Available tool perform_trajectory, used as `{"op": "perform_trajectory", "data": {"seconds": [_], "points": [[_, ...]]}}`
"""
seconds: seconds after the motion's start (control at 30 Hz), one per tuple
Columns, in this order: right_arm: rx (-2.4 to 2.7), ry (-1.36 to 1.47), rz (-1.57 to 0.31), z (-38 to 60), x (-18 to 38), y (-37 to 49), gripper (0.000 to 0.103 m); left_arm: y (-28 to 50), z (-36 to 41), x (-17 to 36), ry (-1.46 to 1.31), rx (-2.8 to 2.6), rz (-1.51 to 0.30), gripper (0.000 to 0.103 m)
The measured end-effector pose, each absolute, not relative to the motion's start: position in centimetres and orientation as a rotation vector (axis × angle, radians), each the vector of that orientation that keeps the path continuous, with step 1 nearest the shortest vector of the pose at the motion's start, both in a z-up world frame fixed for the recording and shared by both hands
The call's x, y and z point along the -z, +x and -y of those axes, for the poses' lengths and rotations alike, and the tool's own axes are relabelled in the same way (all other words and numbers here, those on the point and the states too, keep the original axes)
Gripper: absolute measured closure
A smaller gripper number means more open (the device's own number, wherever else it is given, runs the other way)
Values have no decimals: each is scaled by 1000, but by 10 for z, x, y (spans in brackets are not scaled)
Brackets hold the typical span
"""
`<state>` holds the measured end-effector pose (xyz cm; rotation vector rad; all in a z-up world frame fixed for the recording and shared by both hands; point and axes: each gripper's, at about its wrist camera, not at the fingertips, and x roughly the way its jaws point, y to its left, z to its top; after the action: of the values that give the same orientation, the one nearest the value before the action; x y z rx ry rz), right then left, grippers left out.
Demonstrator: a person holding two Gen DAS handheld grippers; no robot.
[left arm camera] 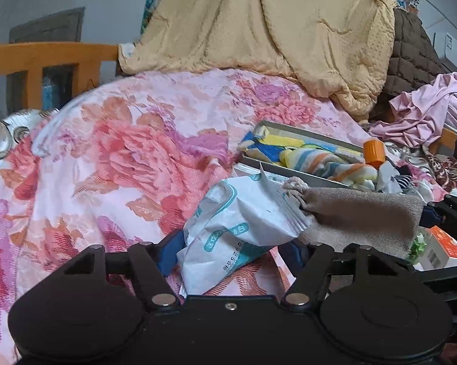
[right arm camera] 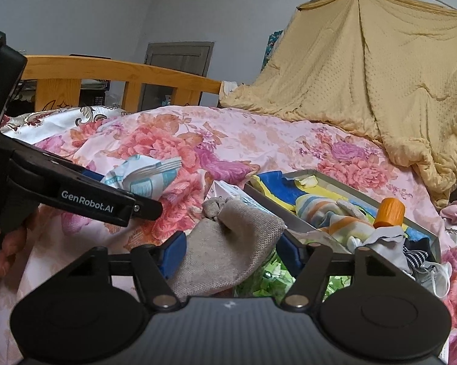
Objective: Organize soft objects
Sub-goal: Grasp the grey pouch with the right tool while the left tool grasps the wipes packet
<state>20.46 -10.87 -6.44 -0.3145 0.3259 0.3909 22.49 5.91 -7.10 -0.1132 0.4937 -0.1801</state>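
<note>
On a bed spread with a pink flowered quilt, both tongs are at work over a clutter of soft things. The left tongs have a white-and-teal plastic packet between their blue pads; the packet fills the gap and the pads sit against its crumpled sides, so they look closed on it, about half open in width. In the right wrist view the same packet shows beyond the left tongs' black arm, lifted a little above the quilt. The right tongs hold a grey-brown knitted sock — its body bunched between the two blue pads, which press its edges, with the cuff end pointing away toward a shallow grey box. From the left wrist view the sock stretches sideways just beside the packet, its cuff touching the packet's sealed edge. The box lies on the quilt just behind both things and holds striped and blue-and-yellow cloths, with an orange cap standing at its near corner. Below the sock lies a green leafy-patterned wrapper. A yellow blanket is draped high at the back — a wooden bed rail runs along the far side. A person's hand grips the left handle at the picture's edge.
</note>
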Motion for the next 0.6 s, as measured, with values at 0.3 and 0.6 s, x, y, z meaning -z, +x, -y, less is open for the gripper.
{"op": "perform_trajectory", "data": {"seconds": [0.3, 0.6], "points": [[-354, -349, -315, 107, 63, 202, 77, 214, -45, 69, -61, 207, -456, 36], [-344, -364, -313, 112, 60, 196, 96, 214, -44, 68, -85, 209, -462, 36]]}}
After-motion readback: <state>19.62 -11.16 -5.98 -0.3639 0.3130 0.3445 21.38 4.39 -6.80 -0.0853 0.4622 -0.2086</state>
